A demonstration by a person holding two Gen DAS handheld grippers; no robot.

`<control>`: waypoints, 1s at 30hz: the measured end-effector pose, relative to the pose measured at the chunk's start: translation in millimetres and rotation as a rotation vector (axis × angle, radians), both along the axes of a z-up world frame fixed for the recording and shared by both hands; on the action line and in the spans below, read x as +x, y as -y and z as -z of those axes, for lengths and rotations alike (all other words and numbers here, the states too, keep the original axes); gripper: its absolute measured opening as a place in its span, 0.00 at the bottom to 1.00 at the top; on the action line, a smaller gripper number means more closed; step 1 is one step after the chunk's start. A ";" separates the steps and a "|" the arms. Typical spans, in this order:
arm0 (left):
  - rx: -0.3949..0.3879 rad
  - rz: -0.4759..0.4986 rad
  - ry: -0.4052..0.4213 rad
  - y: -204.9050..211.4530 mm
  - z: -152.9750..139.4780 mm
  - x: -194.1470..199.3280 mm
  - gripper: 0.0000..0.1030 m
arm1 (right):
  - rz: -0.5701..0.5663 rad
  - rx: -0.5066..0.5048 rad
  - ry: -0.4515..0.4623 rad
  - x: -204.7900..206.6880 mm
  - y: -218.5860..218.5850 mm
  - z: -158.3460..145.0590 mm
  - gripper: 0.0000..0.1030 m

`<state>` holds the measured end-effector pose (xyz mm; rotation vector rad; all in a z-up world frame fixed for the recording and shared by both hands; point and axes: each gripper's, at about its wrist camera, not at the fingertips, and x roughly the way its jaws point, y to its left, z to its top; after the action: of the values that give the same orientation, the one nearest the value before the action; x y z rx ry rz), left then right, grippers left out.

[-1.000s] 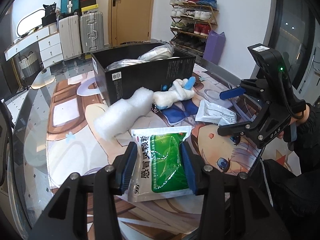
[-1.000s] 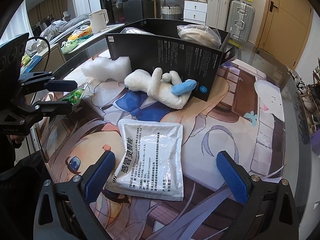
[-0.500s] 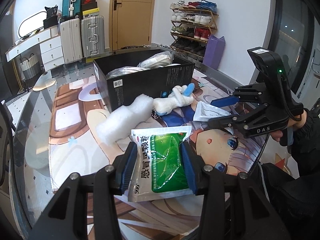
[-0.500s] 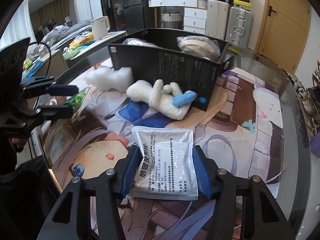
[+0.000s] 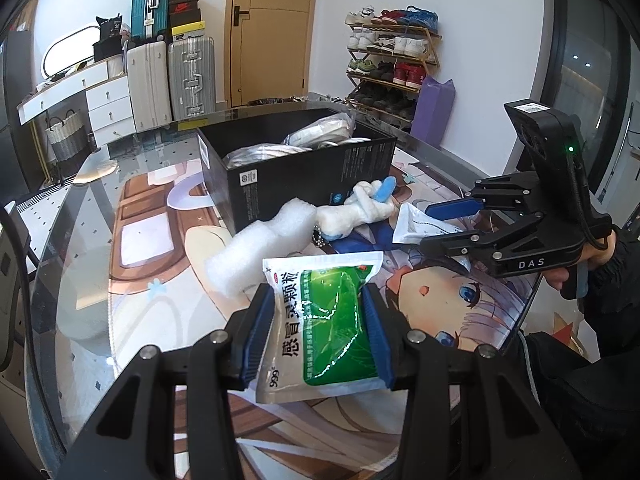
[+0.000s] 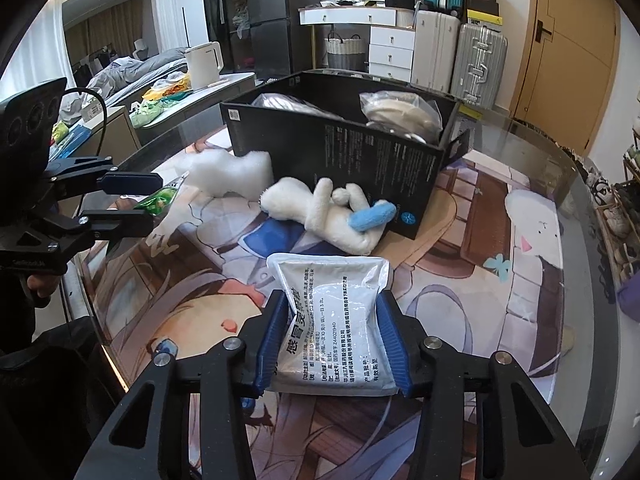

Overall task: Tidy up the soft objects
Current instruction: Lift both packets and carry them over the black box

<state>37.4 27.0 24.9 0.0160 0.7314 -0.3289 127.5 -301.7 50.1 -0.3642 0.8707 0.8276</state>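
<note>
My left gripper (image 5: 316,336) is shut on a green medicine pouch (image 5: 324,324) and holds it above the table. My right gripper (image 6: 334,340) is shut on a second pouch, white side up (image 6: 336,320), lifted off the mat; it also shows in the left wrist view (image 5: 416,226). A black open box (image 5: 296,172) stands behind, with bagged soft items (image 6: 400,110) inside. A white plush toy with a blue part (image 6: 332,216) lies against the box front. A white foam piece (image 5: 256,248) lies left of the plush.
The glass table carries an anime-print mat (image 6: 480,240). Suitcases (image 5: 188,76), a white drawer unit (image 5: 108,108) and a shoe rack (image 5: 392,68) stand beyond the table. A counter with a kettle (image 6: 204,64) is at the far left in the right wrist view.
My right gripper closed on the white pouch and lifted it off the mat. Both grippers rose a little; the left kept its hold on the green pouch.
</note>
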 end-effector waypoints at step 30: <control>-0.019 -0.115 0.163 -6.9 -49.2 16.9 0.43 | 0.051 0.174 0.158 -10.8 16.3 -68.6 0.45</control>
<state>54.3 33.9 74.0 -0.0171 0.5656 -0.2216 116.8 -318.0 118.7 -0.2493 0.6538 0.8092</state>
